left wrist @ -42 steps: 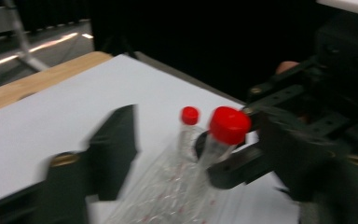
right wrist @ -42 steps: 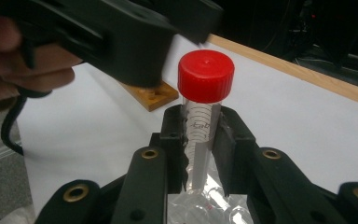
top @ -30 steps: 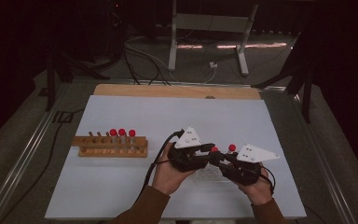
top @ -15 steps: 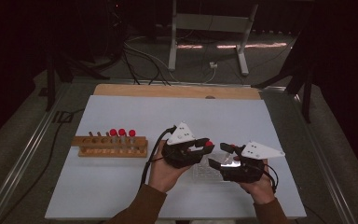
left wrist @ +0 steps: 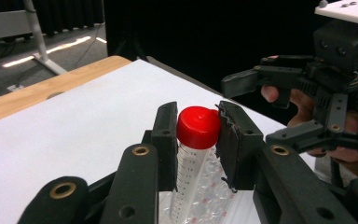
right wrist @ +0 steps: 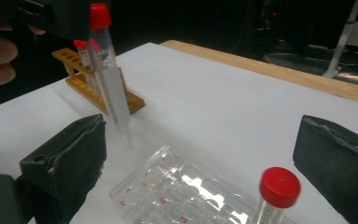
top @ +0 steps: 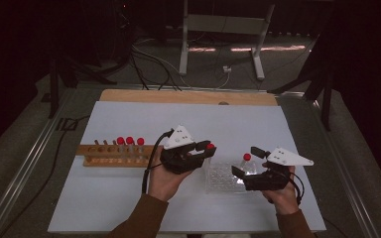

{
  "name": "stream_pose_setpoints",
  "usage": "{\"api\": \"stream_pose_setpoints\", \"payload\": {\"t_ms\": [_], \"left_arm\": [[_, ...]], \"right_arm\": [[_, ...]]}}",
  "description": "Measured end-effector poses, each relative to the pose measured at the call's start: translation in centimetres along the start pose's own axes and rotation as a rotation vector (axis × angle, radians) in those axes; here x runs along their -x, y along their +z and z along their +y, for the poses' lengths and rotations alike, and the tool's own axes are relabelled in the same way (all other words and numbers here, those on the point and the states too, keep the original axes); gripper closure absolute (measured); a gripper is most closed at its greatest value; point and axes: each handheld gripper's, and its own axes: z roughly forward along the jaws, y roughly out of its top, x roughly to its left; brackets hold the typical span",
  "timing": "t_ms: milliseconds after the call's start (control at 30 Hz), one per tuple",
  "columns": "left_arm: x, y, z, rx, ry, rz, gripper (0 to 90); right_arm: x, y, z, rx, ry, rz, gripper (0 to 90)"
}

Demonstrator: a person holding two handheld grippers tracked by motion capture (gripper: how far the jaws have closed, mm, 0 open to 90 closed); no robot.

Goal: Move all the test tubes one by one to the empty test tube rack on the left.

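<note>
Now carry tube (left wrist: pixel 193 154), clamped in left gripper (top: pixel 198 151), leftward from well plate (top: pixel 223 178); keep right gripper (top: pixel 246 163), just opened, clear.

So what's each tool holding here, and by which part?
The left tool is clamped on a red-capped tube, at its cap and just below. The right tool, whose jaws have just been opening, holds nothing; another capped tube stands free between its jaws.
</note>
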Motion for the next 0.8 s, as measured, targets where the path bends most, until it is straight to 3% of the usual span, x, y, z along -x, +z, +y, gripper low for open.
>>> {"api": "stream_pose_setpoints", "payload": {"t_ms": [800], "left_arm": [[-3.8,-5.2,-0.7,0.036,-0.050,0.128,70.6]], "right_arm": [[1.3,-1.4,-0.1,0.040,0.033,-0.053,0.0]]}}
